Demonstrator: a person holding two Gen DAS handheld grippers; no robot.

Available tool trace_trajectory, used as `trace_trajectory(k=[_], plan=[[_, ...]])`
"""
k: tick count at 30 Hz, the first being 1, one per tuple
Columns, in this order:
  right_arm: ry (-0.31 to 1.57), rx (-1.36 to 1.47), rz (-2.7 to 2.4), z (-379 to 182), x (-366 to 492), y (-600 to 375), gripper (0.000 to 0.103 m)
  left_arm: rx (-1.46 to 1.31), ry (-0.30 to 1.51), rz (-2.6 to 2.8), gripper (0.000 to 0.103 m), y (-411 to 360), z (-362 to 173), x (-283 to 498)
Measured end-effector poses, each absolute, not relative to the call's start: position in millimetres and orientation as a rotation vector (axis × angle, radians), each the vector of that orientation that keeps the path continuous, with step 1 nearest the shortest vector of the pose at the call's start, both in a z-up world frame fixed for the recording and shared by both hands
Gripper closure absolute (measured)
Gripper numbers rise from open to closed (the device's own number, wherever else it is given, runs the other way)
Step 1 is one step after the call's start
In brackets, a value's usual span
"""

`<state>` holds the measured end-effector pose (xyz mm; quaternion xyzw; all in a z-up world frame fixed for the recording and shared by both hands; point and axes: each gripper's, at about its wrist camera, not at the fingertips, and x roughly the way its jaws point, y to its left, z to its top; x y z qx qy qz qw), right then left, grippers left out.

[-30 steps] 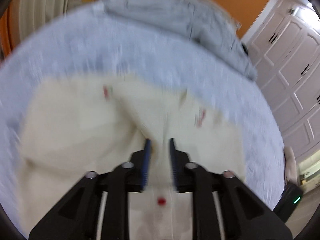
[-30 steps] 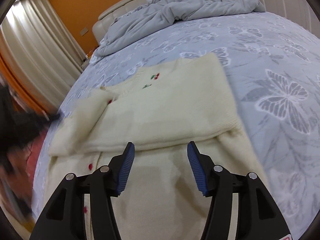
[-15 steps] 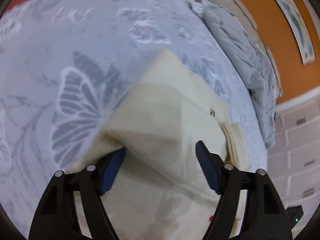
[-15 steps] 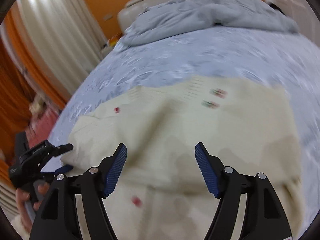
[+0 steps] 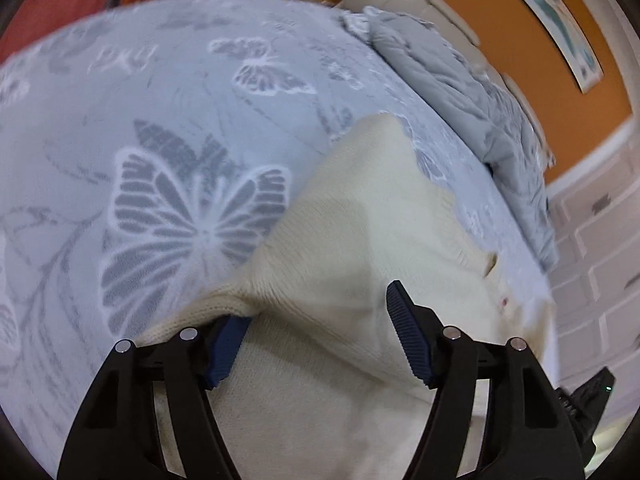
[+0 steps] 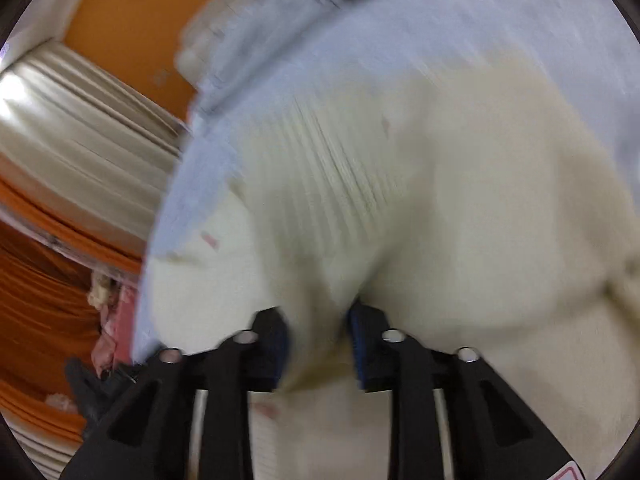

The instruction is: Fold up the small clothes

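Sweater (image 5: pixel 360 240): a cream knit garment is laid on the bedspread (image 5: pixel 120 128), partly folded over itself; in the left wrist view it fills the field from the centre toward 5 o'clock, with a folded corner raised toward 12 o'clock.
Sweater, right wrist view (image 6: pixel 440 200): the picture is blurred by motion; the cream knit is spread from the centre to 3 o'clock, and ribbing is seen near 12 o'clock of the claw.
Left gripper (image 5: pixel 316 332): the blue pads are set wide apart, straddling the fabric; the left pad (image 5: pixel 226 344) is tucked under a knit edge at 8 o'clock, while the right pad (image 5: pixel 408 336) is seen against the cloth at 4 o'clock. No fabric is pinched between them.
Right gripper (image 6: pixel 320 344): the pads are drawn narrow, and a bunch of sweater fabric is gathered and clamped between them at 6 o'clock.
Bedspread: pale blue-grey with white butterfly prints; a large butterfly (image 5: pixel 192 224) is seen at 9 o'clock of the left view, just beside the sweater's edge.
Duvet (image 5: pixel 472 96): a grey crumpled cover is heaped at 2 o'clock, well apart from the sweater.
Wall (image 5: pixel 500 20): orange, at 1 o'clock.
Curtain (image 6: pixel 80 128): pale and pleated, at 10 o'clock of the right view.
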<state>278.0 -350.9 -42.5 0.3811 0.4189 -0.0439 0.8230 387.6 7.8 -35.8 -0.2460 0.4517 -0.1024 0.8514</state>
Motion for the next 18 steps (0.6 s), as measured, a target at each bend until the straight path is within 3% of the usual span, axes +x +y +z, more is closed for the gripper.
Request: trace_trajectory(k=[2, 3, 4, 6, 8, 9, 10, 11, 12, 13, 18], plan=[[0.844, 0.844, -0.03, -46.1, 264.4, -358.4, 0.077, -0.502, 0.956, -0.201, 0.037, 3.0, -31.6, 385.8], [0.852, 0.852, -0.026, -42.0, 263.1, -360.0, 0.067, -0.552, 0.969, -0.197, 0.037, 5.6, -29.2, 385.7], [0.856, 0.852, -0.034, -35.8, 263.4, -361.7, 0.051, -0.601, 0.977, -0.197, 0.037, 9.2, -28.5, 386.4], [0.825, 0.818, -0.079, -21.3, 261.6, -366.1, 0.033, -0.771, 0.991, -0.197, 0.038, 22.8, -29.1, 389.1], [0.798, 0.816, -0.125, -16.3, 259.3, -372.8, 0.031, -0.871, 1.019, -0.177, 0.039, 31.8, -35.5, 394.3], [0.796, 0.832, -0.148, -18.9, 258.5, -380.6, 0.033, -0.906, 1.034, -0.163, 0.046, 34.9, -38.9, 396.5], [0.796, 0.864, -0.178, -24.1, 257.2, -389.0, 0.055, -0.935, 1.047, -0.138, 0.051, 38.3, -42.2, 398.6], [0.807, 0.881, -0.198, -29.0, 258.4, -395.5, 0.08, -0.955, 1.055, -0.106, 0.062, 42.1, -43.8, 399.9], [0.851, 0.877, -0.205, -32.7, 265.5, -398.6, 0.094, -0.958, 1.055, -0.091, 0.073, 44.2, -43.3, 400.2], [0.859, 0.871, -0.16, -25.5, 271.5, -400.2, 0.094, -0.958, 1.05, -0.085, 0.075, 46.3, -41.6, 400.0], [0.516, 0.65, 0.136, 96.2, 268.0, -368.0, 0.096, -0.818, 0.967, -0.128, 0.079, 42.7, -30.6, 390.5]])
